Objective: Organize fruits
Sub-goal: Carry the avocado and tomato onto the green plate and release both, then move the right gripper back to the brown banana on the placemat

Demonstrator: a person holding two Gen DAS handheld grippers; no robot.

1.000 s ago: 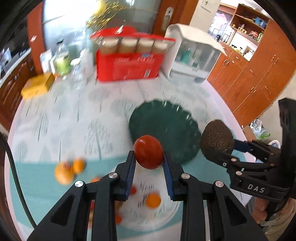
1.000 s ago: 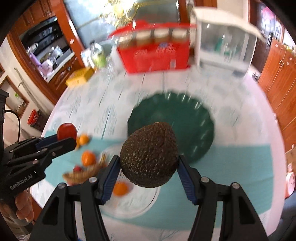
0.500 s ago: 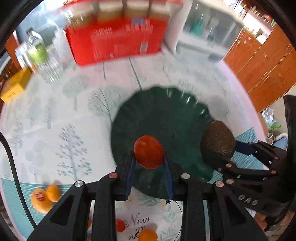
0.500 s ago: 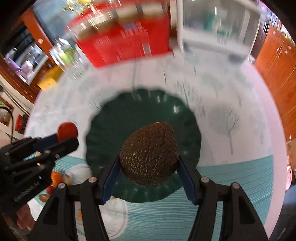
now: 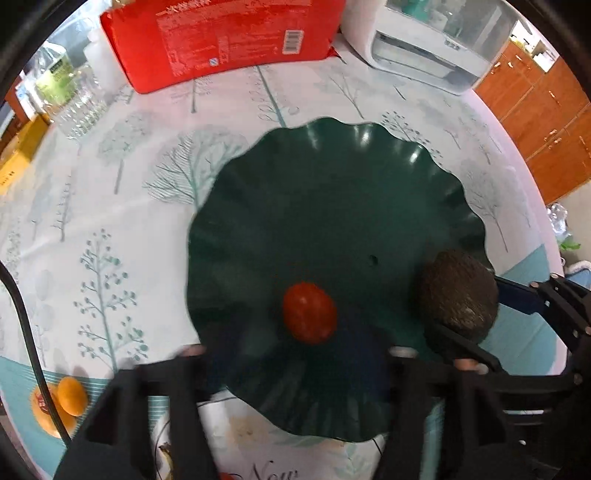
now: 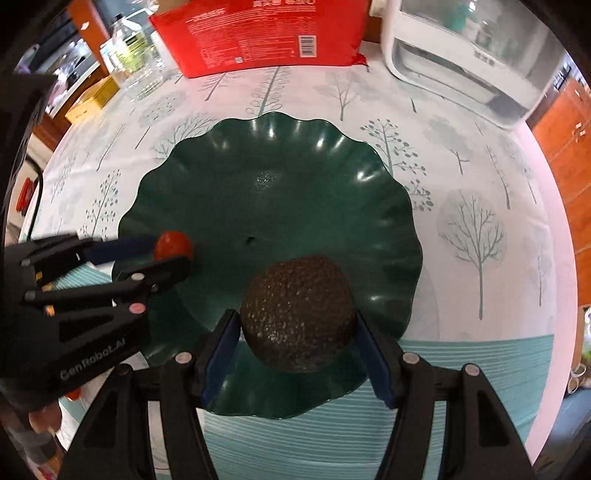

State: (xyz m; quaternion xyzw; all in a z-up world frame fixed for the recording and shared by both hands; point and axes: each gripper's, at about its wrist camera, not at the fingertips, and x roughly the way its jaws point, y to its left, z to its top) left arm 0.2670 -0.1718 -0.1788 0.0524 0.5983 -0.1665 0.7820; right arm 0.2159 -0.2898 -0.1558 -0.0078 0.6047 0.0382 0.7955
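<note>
A dark green scalloped plate point(image 5: 332, 192) point(image 6: 266, 177) lies on the tree-print tablecloth. My left gripper point(image 5: 299, 343) stands open and blurred over the plate's near side; a small red tomato point(image 5: 309, 318) sits free between its spread fingers, also showing in the right wrist view point(image 6: 173, 245). My right gripper point(image 6: 297, 325) is shut on a dark, bumpy avocado point(image 6: 297, 314) and holds it over the plate's near right part; the avocado shows in the left wrist view point(image 5: 460, 295) too.
A red carton point(image 5: 221, 33) and a white appliance point(image 5: 436, 44) stand at the back. Water bottles point(image 5: 70, 96) and a yellow box point(image 5: 18, 158) are back left. Oranges point(image 5: 61, 400) lie front left, beside a white printed plate point(image 5: 266, 454).
Both grippers moved forward and down over the green plate. My left gripper's jaws spread apart and let go of the tomato. The right gripper still holds the avocado.
</note>
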